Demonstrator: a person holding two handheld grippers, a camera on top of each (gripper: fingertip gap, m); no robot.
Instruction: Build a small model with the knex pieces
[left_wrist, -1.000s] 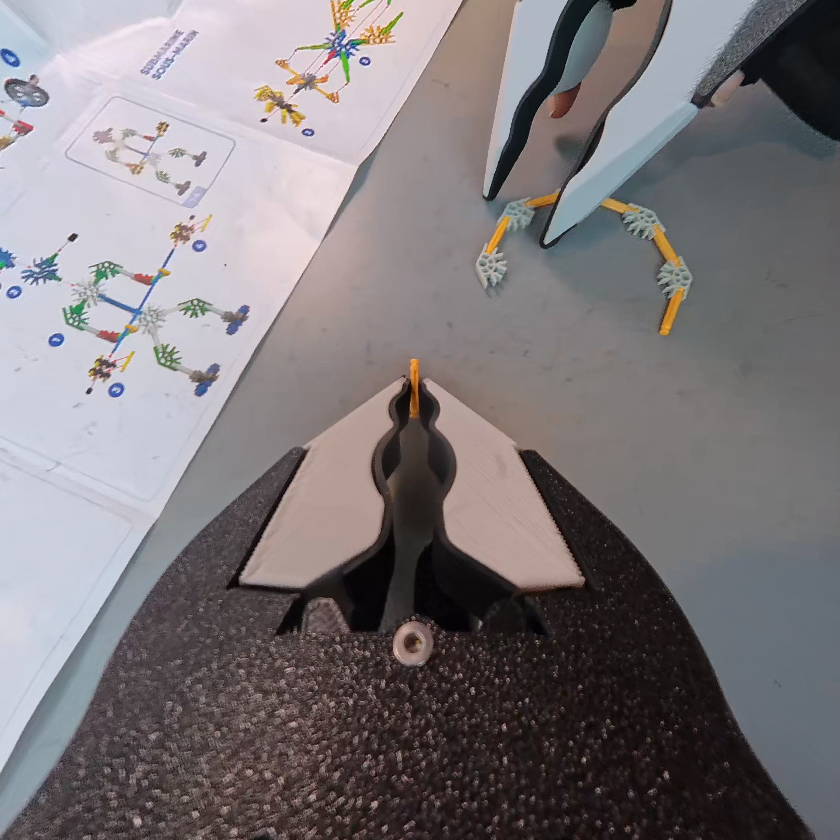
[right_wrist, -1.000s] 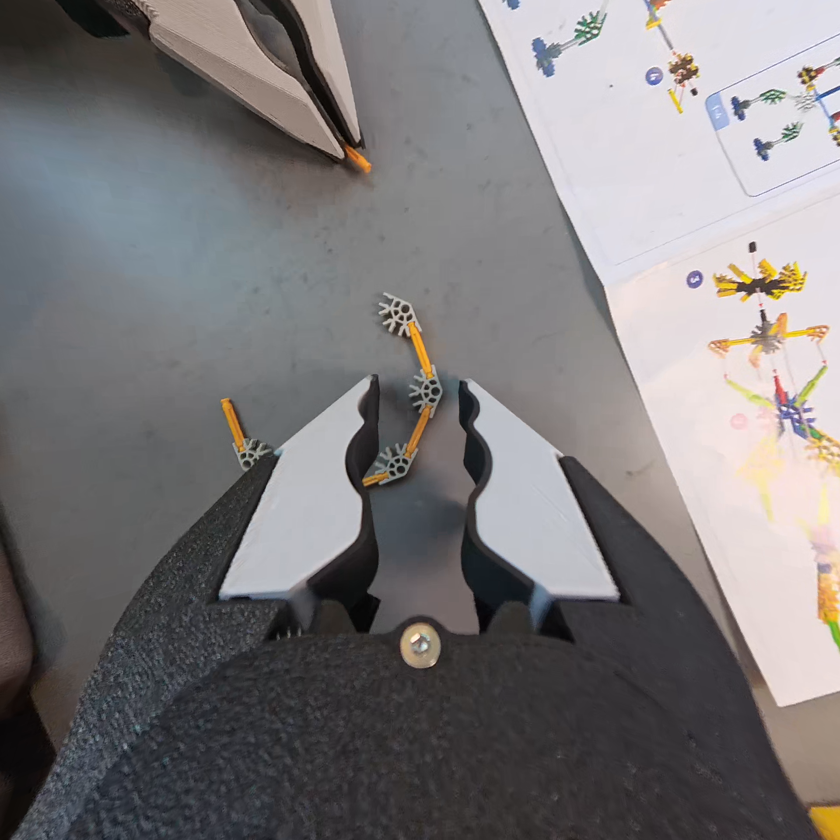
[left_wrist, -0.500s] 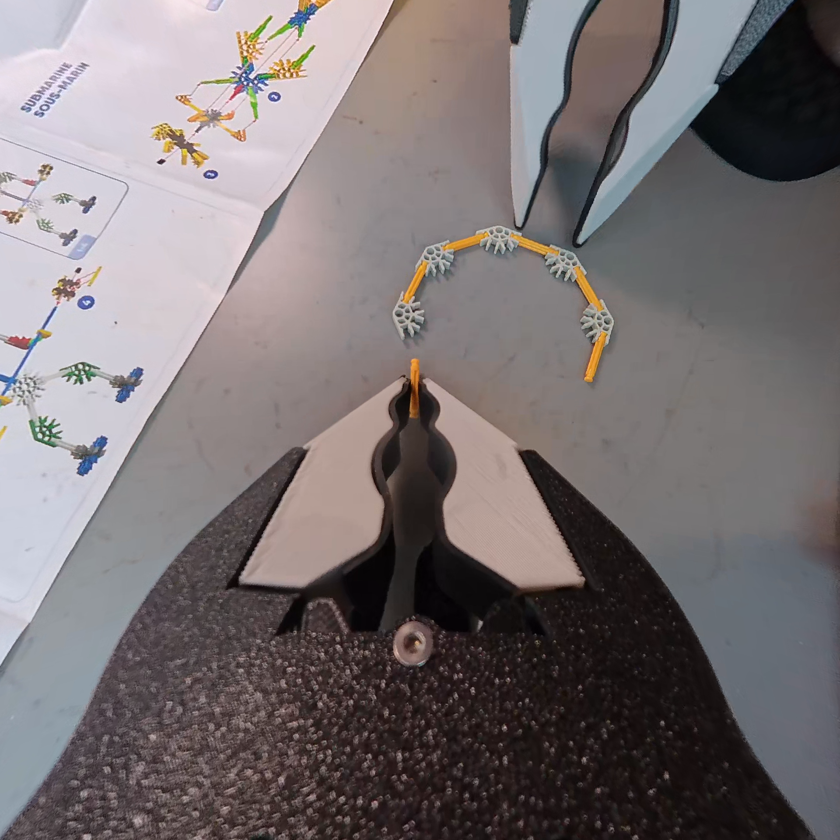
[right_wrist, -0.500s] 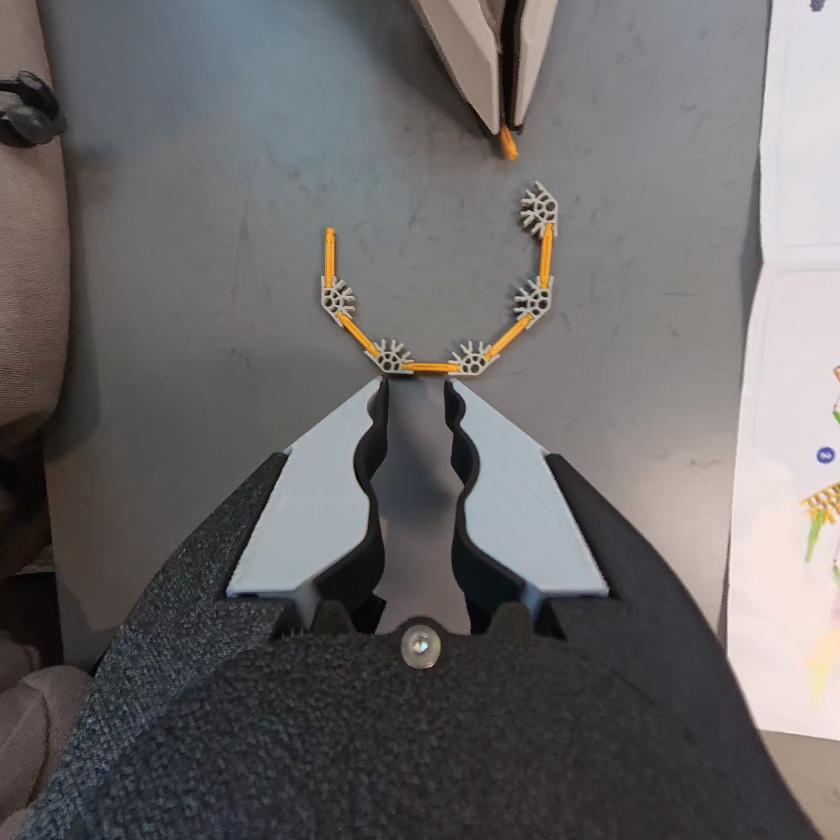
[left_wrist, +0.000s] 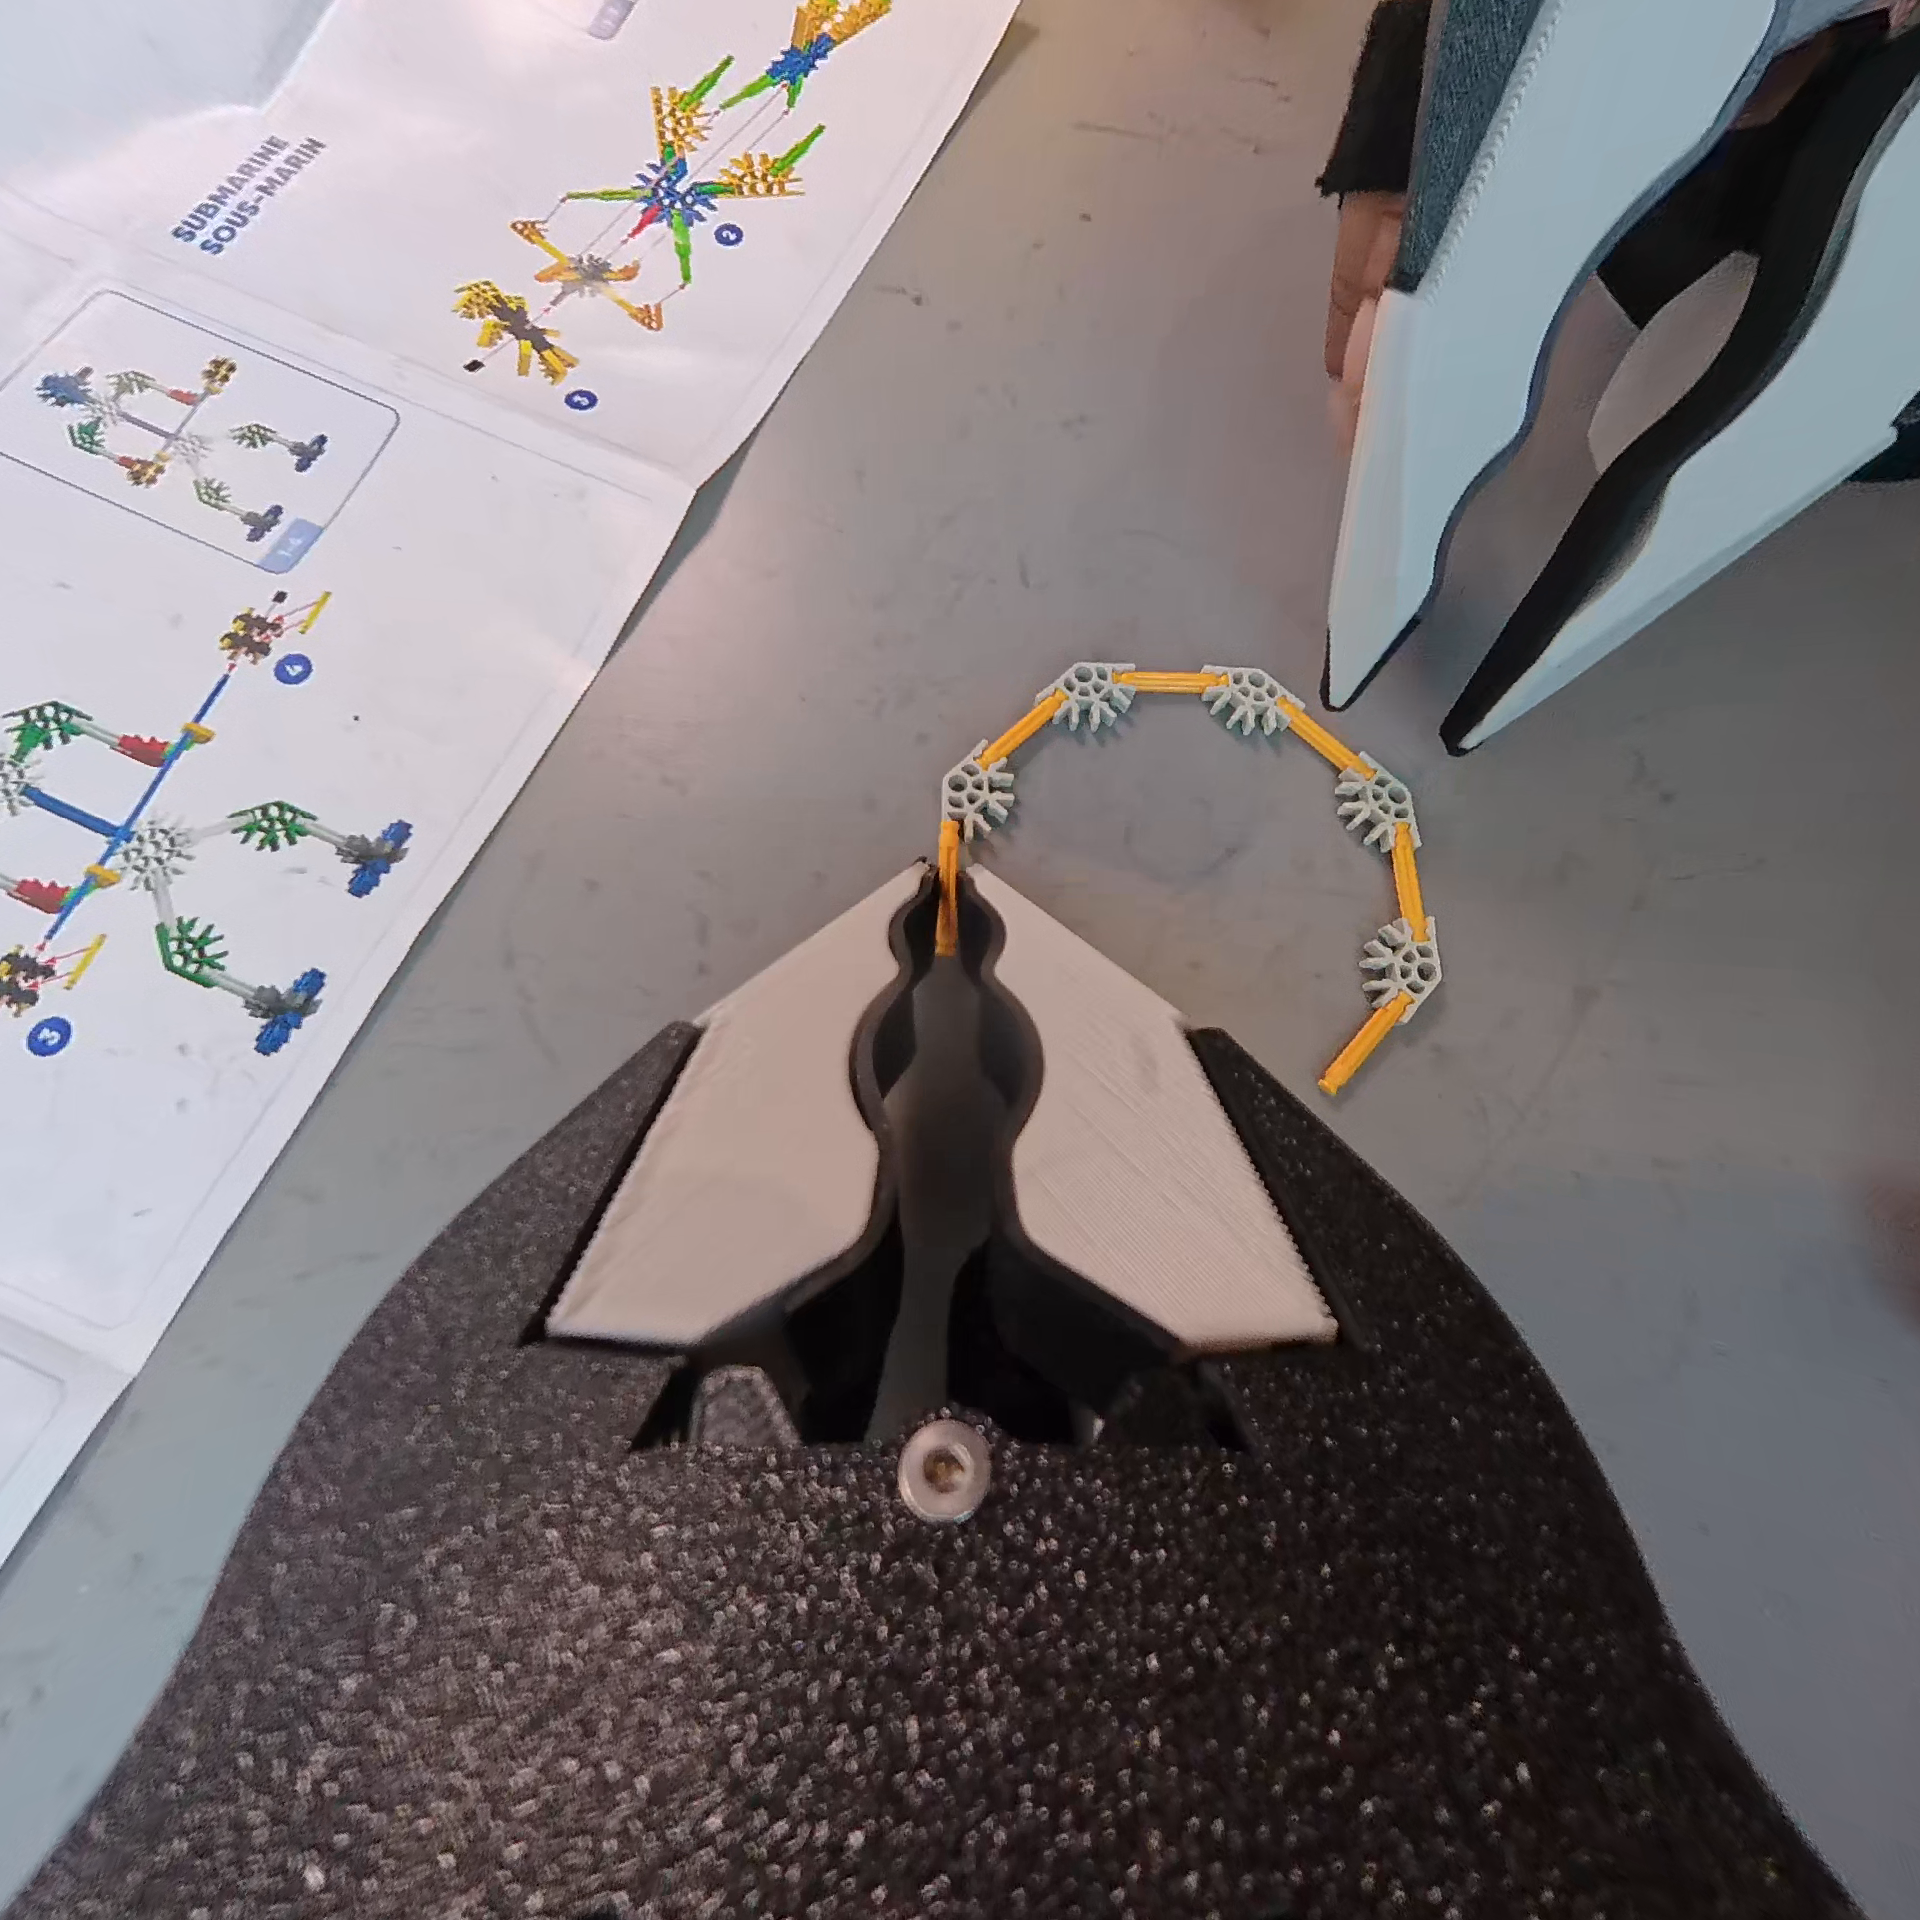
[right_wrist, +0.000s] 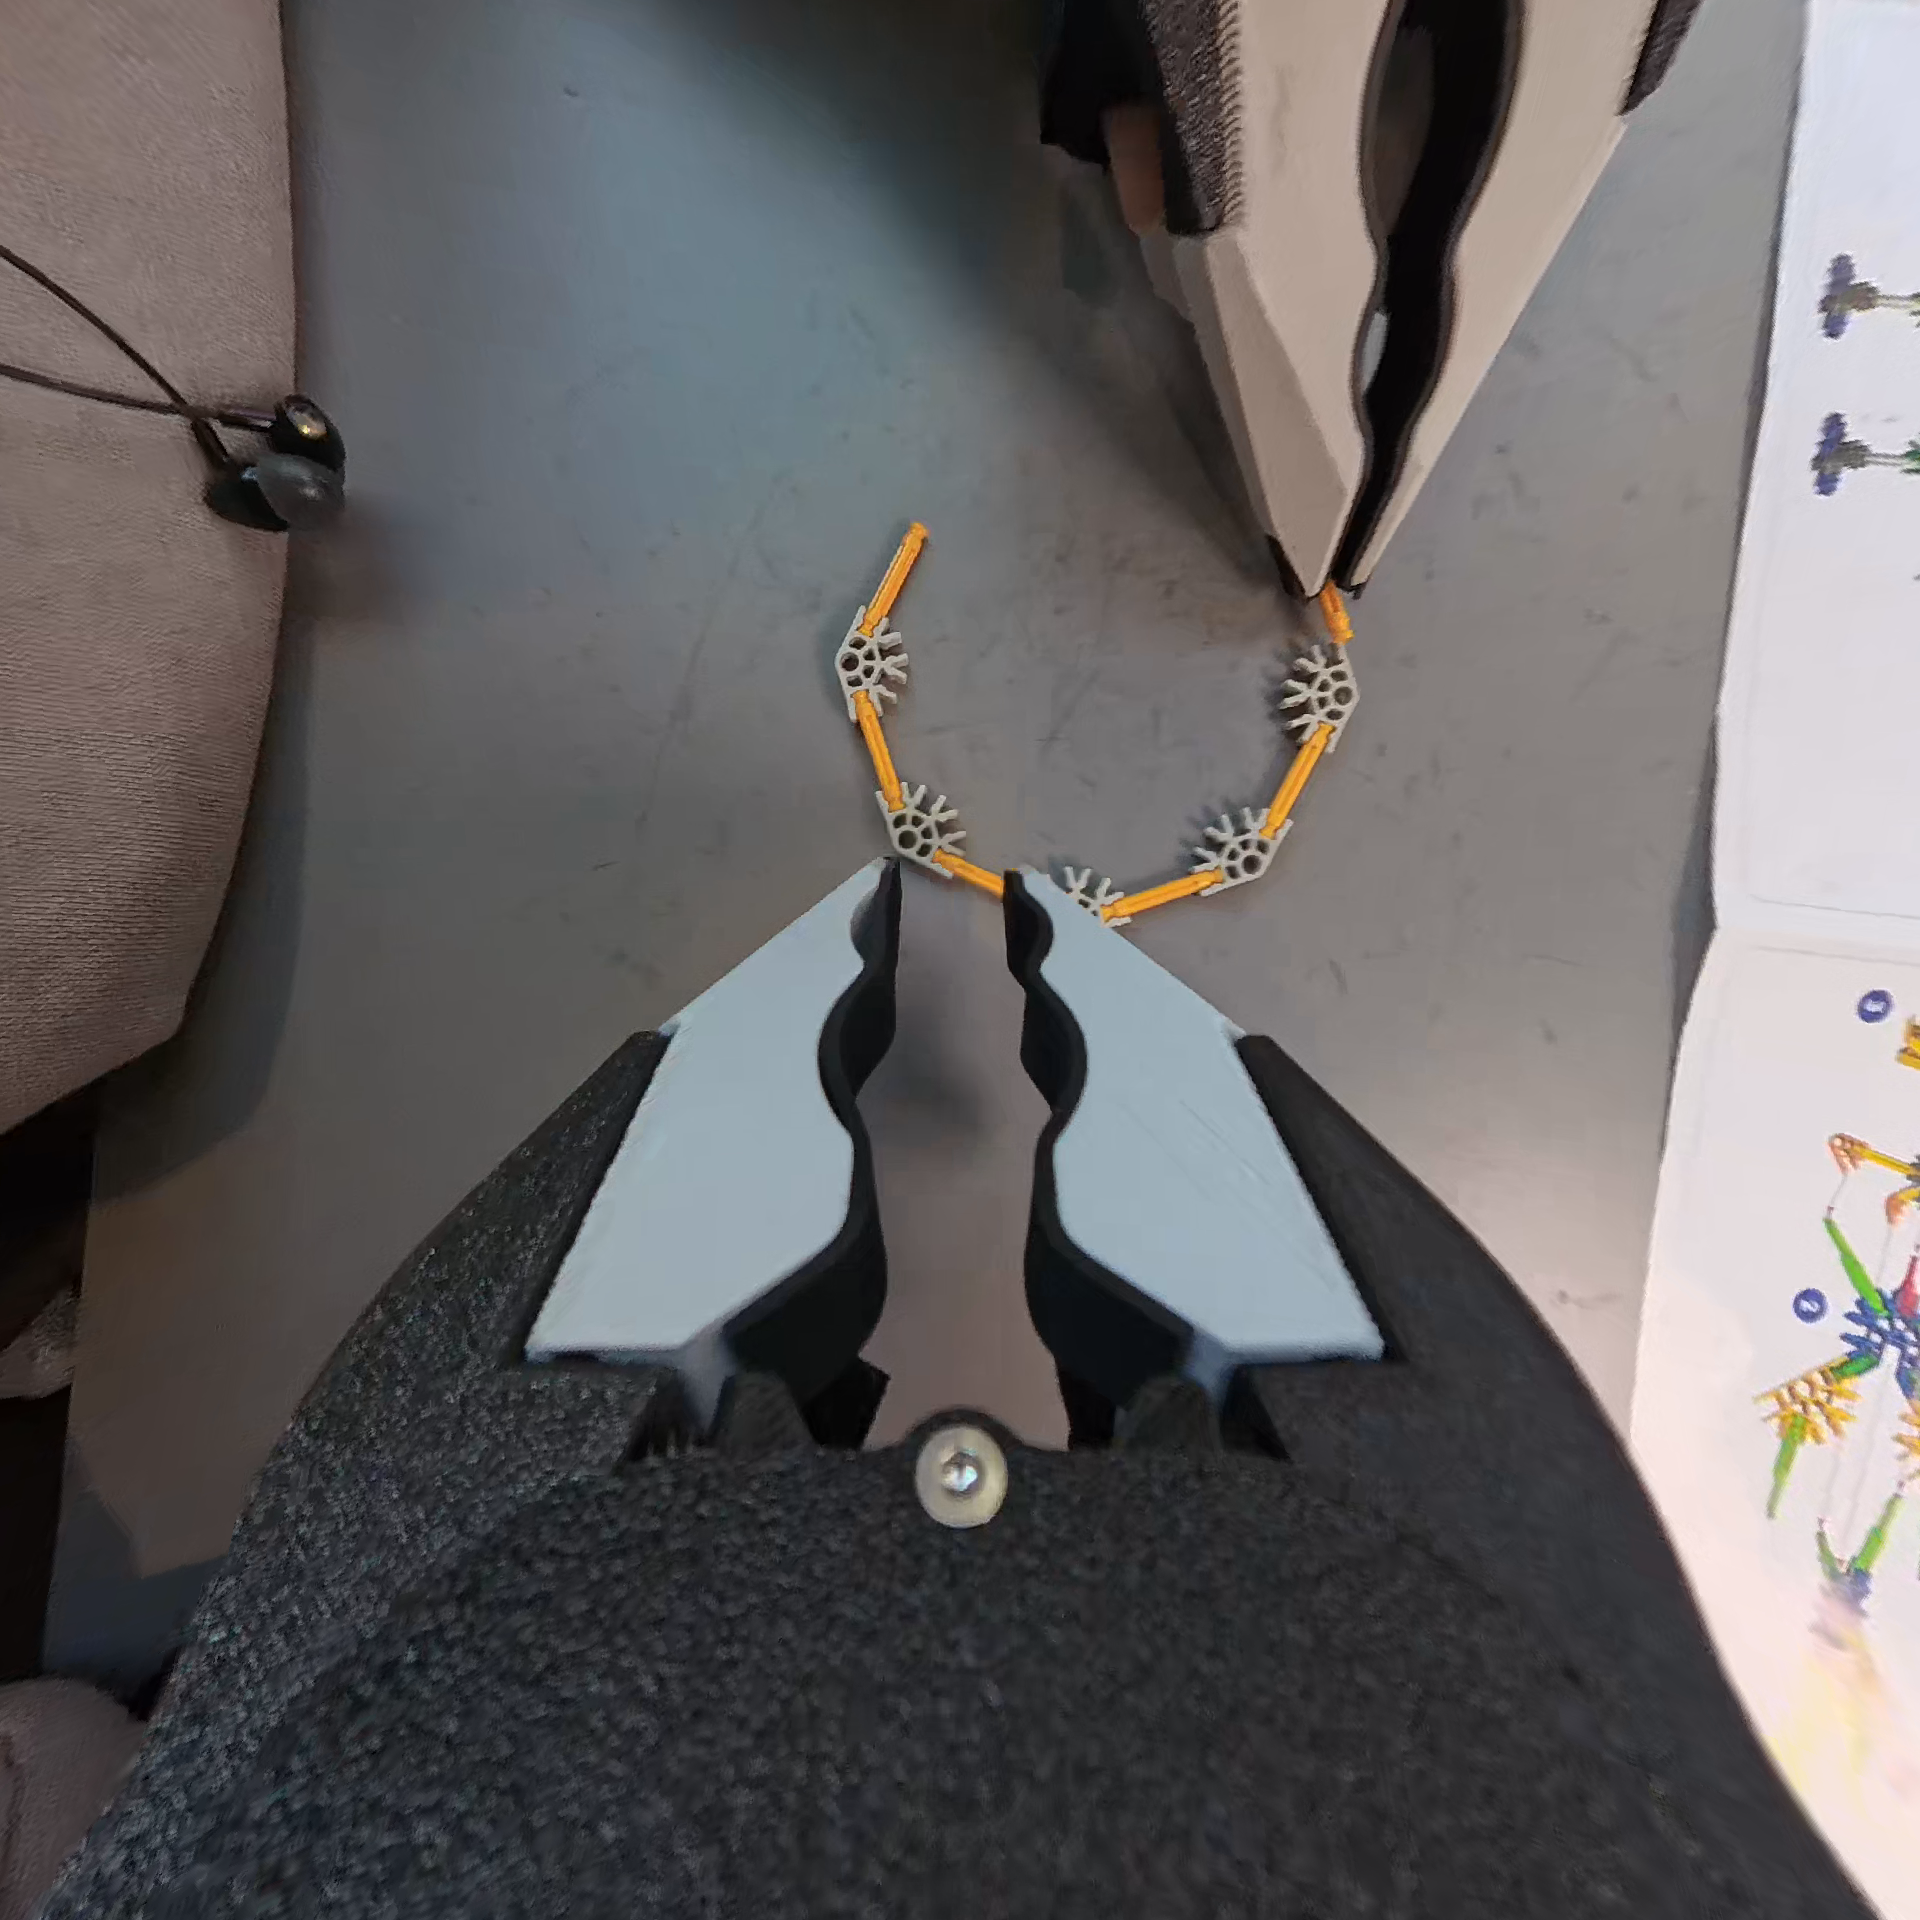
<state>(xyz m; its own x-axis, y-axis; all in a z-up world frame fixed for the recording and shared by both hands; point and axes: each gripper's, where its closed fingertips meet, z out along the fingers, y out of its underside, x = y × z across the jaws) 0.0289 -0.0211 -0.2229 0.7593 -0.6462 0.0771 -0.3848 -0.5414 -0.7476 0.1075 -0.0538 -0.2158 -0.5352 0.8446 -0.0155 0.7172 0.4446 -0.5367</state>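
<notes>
Presently: left gripper (left_wrist: 948, 883), jaws clamped on orange rod (left_wrist: 948, 888), rod tip set against end connector (left_wrist: 977, 795) of arc chain (left_wrist: 1247, 701). Chain of grey connectors and orange rods laid flat on grey worktop (left_wrist: 1558, 1247). Right gripper (right_wrist: 951, 883), jaws apart, tips just beside chain's middle. Instruction sheet (left_wrist: 312, 520) spread nearby. Earphones (right_wrist: 275, 468) noted on beige fabric at worktop edge.
</notes>
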